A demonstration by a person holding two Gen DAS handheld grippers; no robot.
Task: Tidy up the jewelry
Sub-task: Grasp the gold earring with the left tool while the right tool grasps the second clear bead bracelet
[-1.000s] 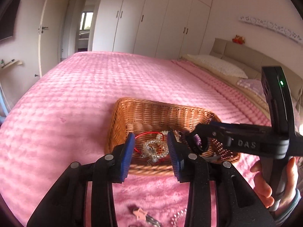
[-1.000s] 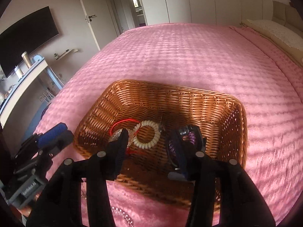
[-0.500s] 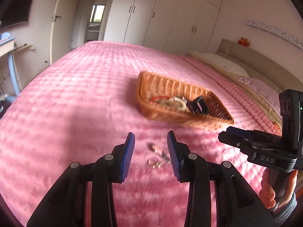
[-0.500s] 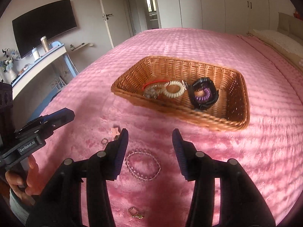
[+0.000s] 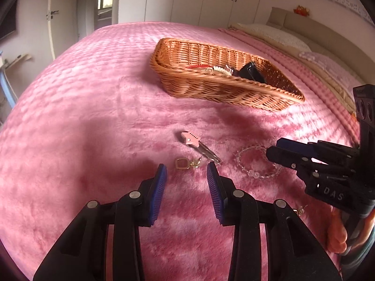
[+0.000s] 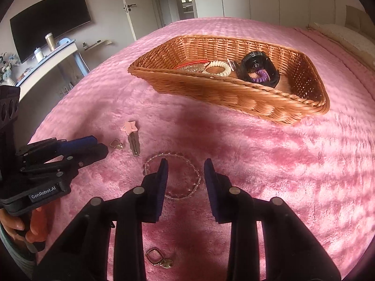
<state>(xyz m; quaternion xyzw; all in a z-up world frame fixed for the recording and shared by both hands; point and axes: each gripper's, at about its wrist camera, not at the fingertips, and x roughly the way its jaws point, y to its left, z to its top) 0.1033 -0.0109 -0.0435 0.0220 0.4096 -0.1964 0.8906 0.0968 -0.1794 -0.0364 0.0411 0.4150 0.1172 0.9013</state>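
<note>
Left gripper (image 5: 186, 169): fingers spread wide, holding nothing. Tips hover low over the pink bed (image 5: 82, 117), lower centre of the left wrist view. A gold earring (image 5: 181, 163) lies on the cover just beyond the gap between the tips; whether the tips touch the fabric cannot be told.

Right gripper (image 6: 185, 165): fingers also wide apart, holding nothing. A clear bead bracelet (image 6: 172, 176) lies flat on the bed beneath them. The left finger covers part of the loop; the far and right arcs show in the gap. Contact with the beads cannot be told.

A hair clip (image 5: 199, 146) with a pink star head lies centre frame in the left wrist view, just beyond the earring and left of the bracelet.

A second gold earring (image 6: 159, 258) sits at the bottom centre of the right wrist view, partly hidden between the gripper's arms.

The wicker basket (image 6: 234, 93) stands on the bed in the upper middle of both views, well apart from the loose pieces. It holds a cream coil band (image 6: 216, 68), a black band (image 6: 256, 65) with a purple coil, and a red cord. Its near wall hides the lower parts of these; the silvery item beside the cream band is hard to make out.
</note>
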